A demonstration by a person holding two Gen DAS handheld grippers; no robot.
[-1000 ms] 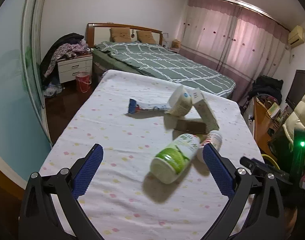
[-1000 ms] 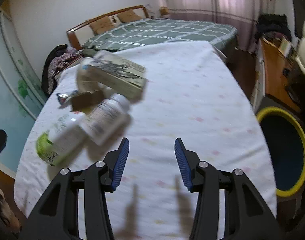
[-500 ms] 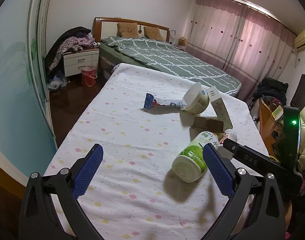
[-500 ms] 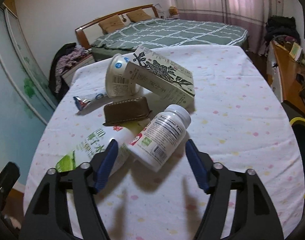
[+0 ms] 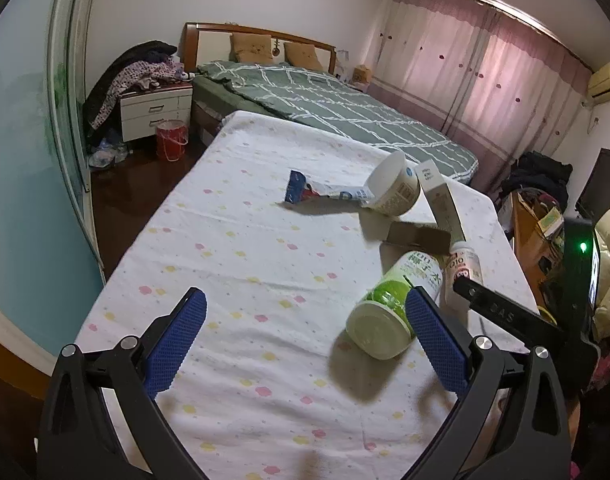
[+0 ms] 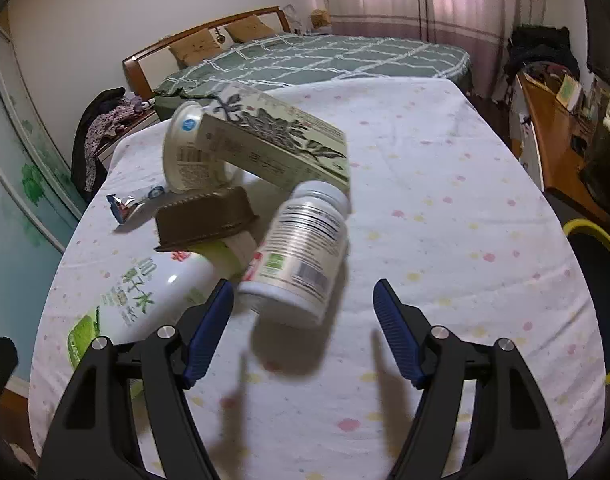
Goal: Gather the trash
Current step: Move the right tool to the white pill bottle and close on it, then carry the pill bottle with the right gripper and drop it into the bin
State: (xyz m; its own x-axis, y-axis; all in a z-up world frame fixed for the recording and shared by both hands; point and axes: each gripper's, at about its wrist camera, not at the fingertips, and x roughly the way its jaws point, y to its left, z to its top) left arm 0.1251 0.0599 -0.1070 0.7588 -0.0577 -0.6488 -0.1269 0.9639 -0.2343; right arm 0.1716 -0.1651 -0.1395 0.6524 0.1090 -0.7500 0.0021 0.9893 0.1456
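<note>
Two bottles (image 6: 297, 256) (image 5: 389, 312), one cup (image 5: 393, 188), one box (image 6: 273, 140), one tray (image 6: 203, 222), one wrapper (image 5: 321, 192).

Indoor light came from overhead, casting dark shadows on the tablecloth (image 6: 445, 184). Heavy fisheye bending with black corners; pill bottle (image 6: 301, 256) slightly motion-blurred.
</note>
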